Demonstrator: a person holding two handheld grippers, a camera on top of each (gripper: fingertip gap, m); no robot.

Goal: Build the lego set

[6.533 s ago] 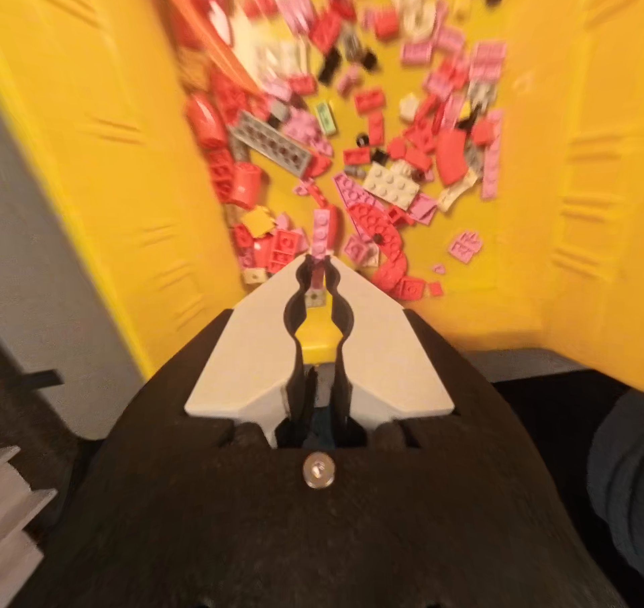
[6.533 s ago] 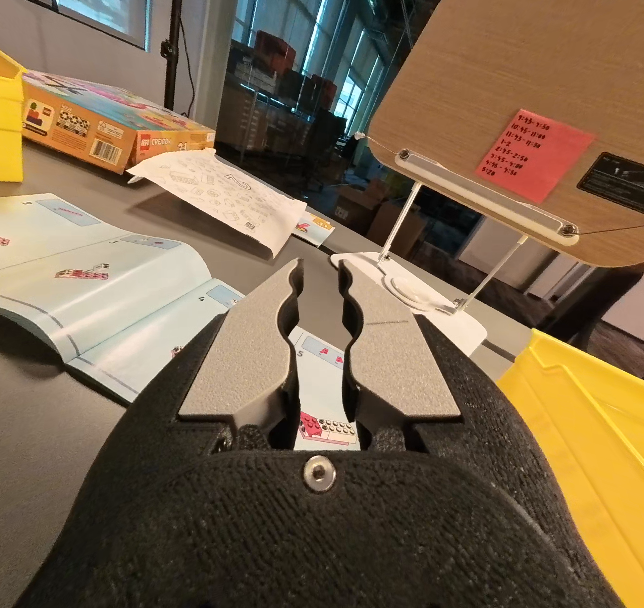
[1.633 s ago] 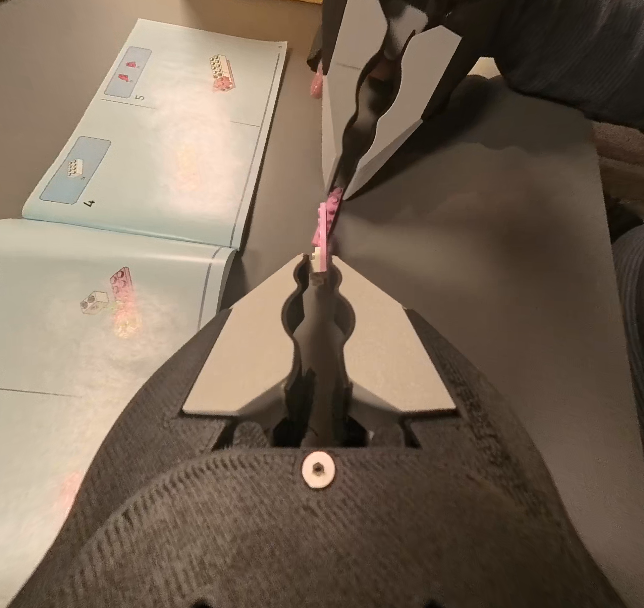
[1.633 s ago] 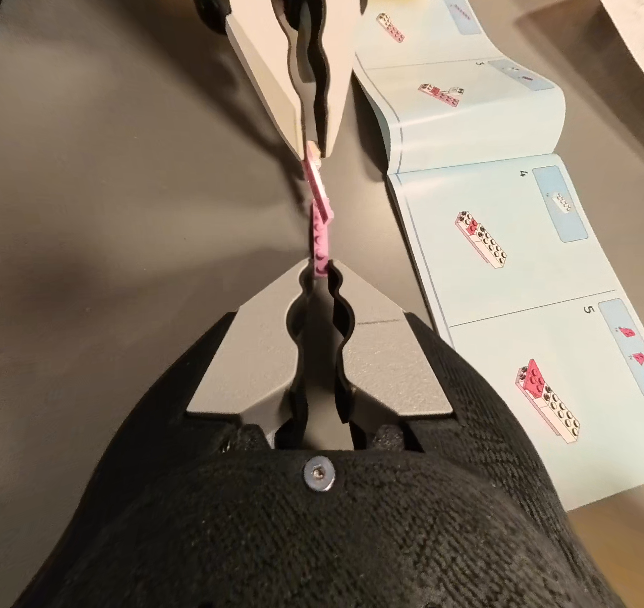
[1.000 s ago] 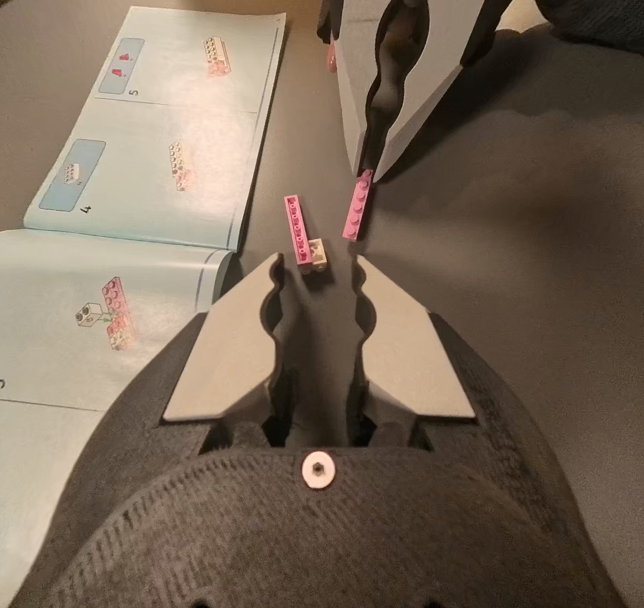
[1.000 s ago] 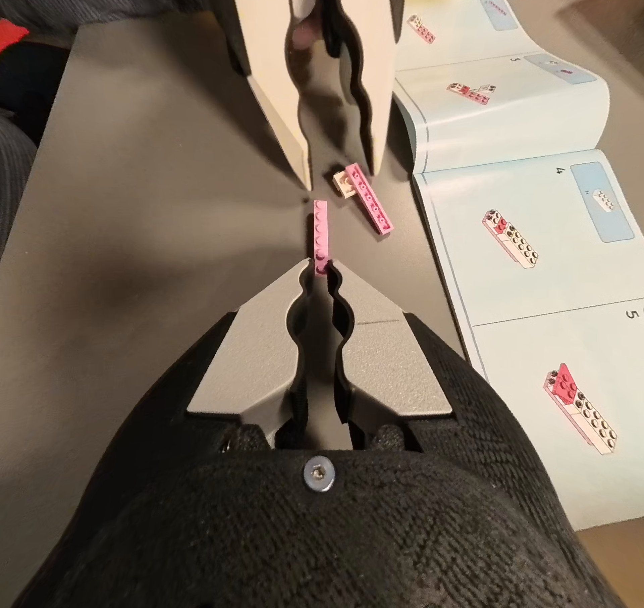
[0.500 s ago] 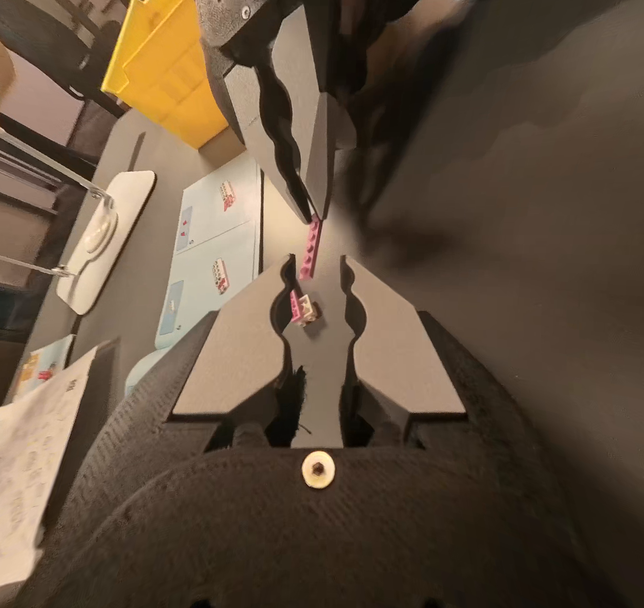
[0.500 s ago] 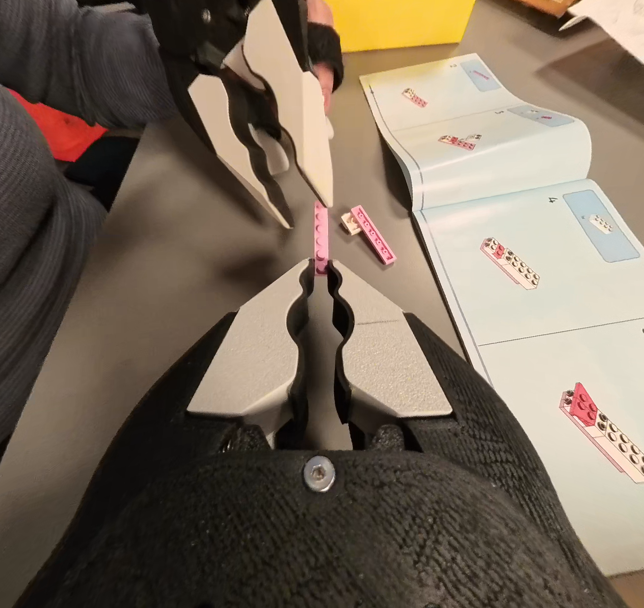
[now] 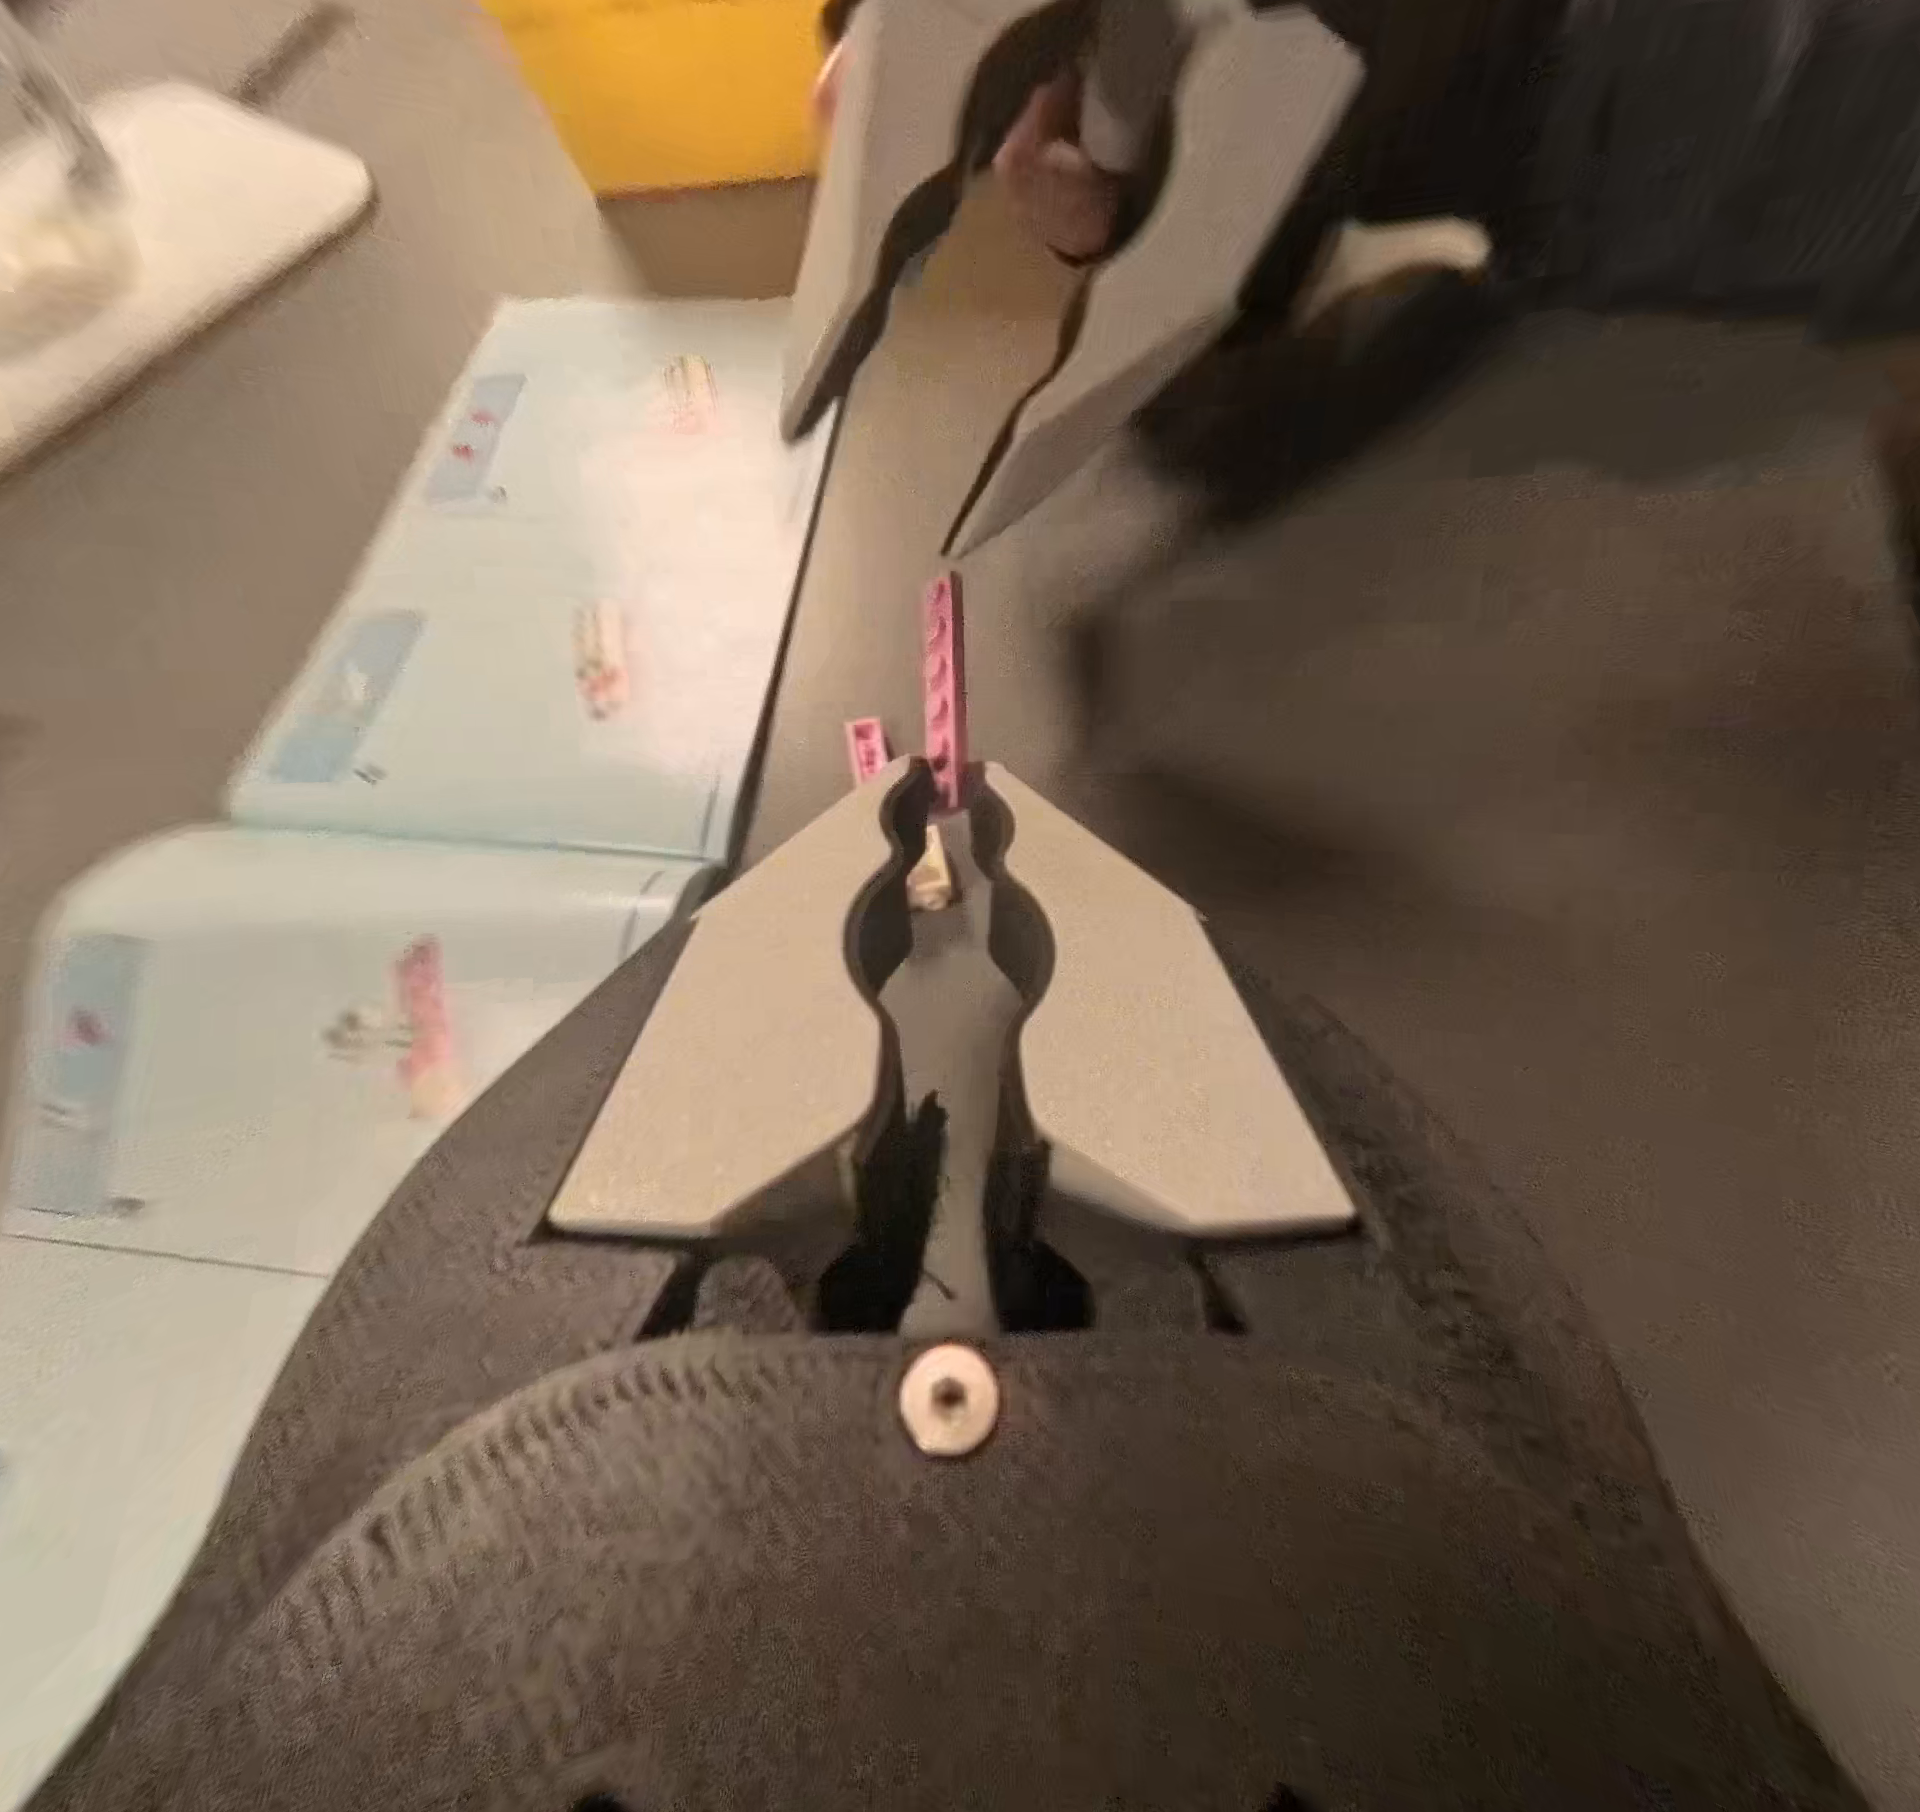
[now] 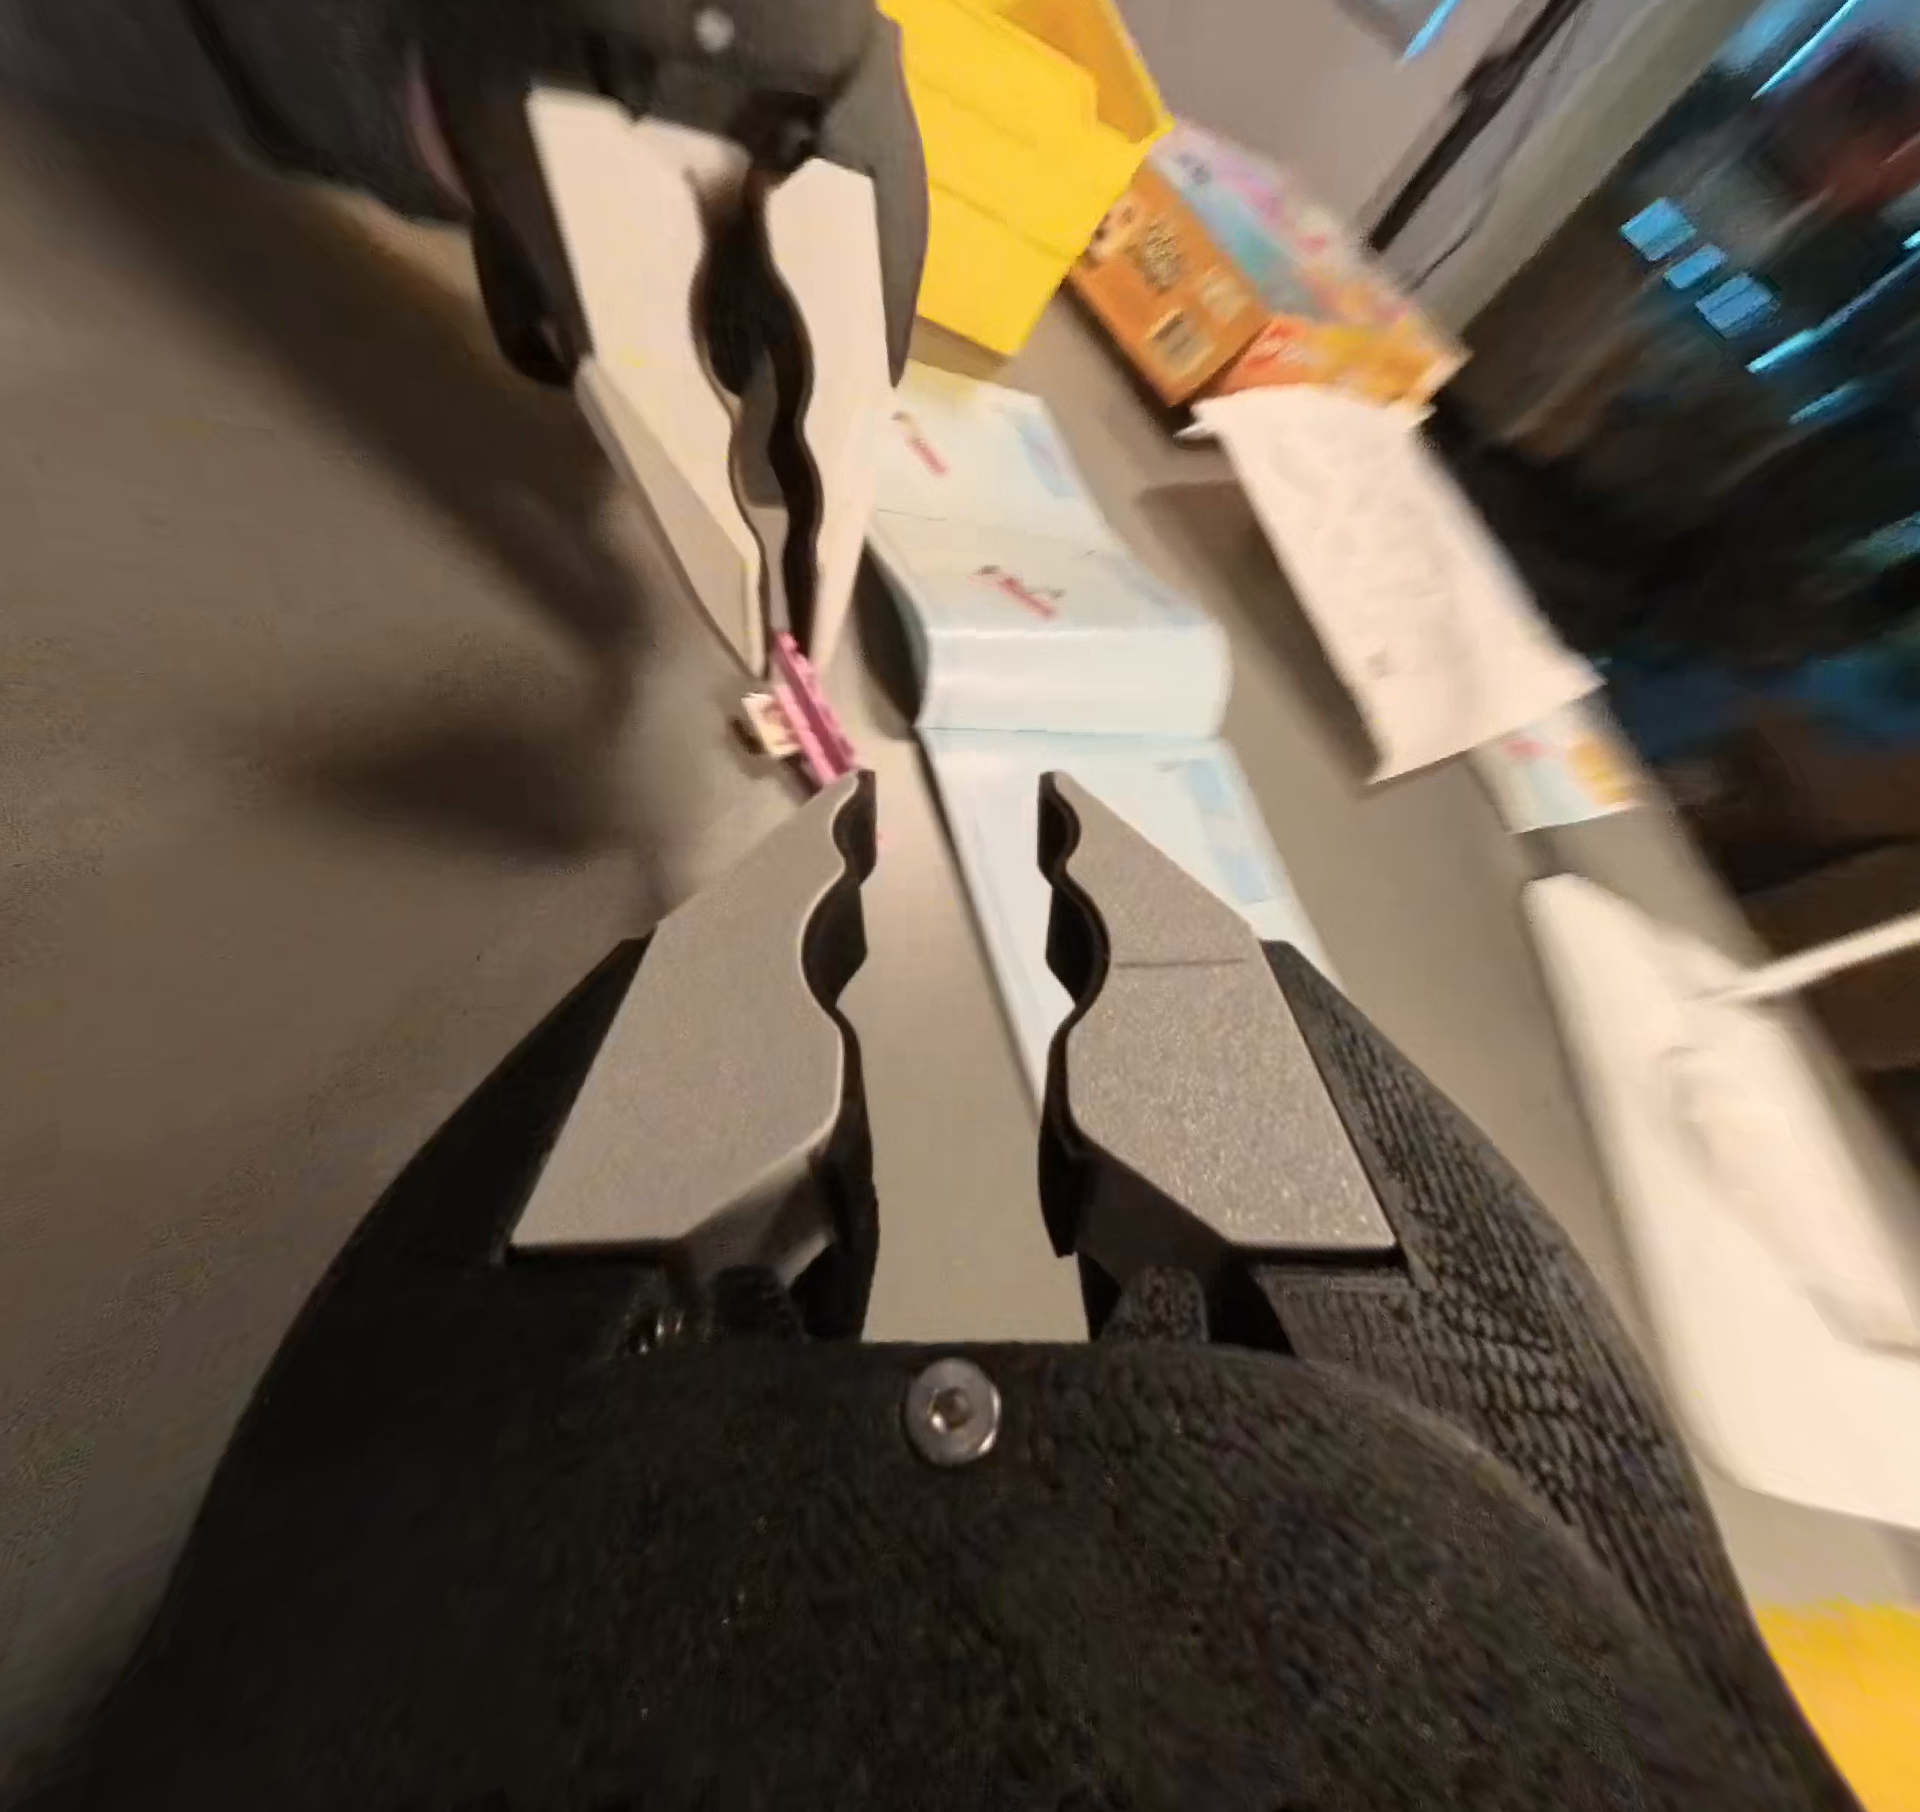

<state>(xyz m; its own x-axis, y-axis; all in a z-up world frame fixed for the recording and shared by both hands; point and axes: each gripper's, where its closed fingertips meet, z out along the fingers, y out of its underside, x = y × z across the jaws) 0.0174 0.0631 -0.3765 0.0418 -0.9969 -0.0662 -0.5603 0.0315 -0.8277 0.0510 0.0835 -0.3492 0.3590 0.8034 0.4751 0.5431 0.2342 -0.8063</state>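
Left gripper (image 9: pixel 948 794): grey wavy-edged fingers drawn together on the near end of a long, thin pink studded plastic plate (image 9: pixel 943 687), which sticks straight out ahead of the tips, edge-on. Pads appear to press both faces.

Below and behind that plate, on the dark grey matte table (image 9: pixel 1455 827): a second pink studded plate (image 9: pixel 868 746) with a small cream brick (image 9: pixel 927 879) at its near end, seen through the finger gap. The right wrist view shows the same pair lying flat just left of the right gripper's left fingertip (image 10: pixel 847 806).

Right gripper (image 10: pixel 954 791): fingers apart, nothing between them, only bare table and booklet edge visible through the gap. In the left view it hangs above and beyond the held plate; its nearer tip ends just short of the plate's far end.

Surroundings:
- Open pale-blue paper instruction booklet (image 9: pixel 499 619), glossy, pages curling at the spine, just left of the bricks.
- Yellow plastic bin (image 9: pixel 665 27), ribbed walls, at the far side of the table.
- White rounded flat stand base (image 9: pixel 156 235), far left.
- Orange printed cardboard box (image 10: pixel 1247 287) beside the bin.
- White printed paper sheet (image 10: pixel 1392 578) lying past the booklet.

Both views motion-blurred, so fine stud detail is soft. Gripper bodies wear black knitted fabric covers.
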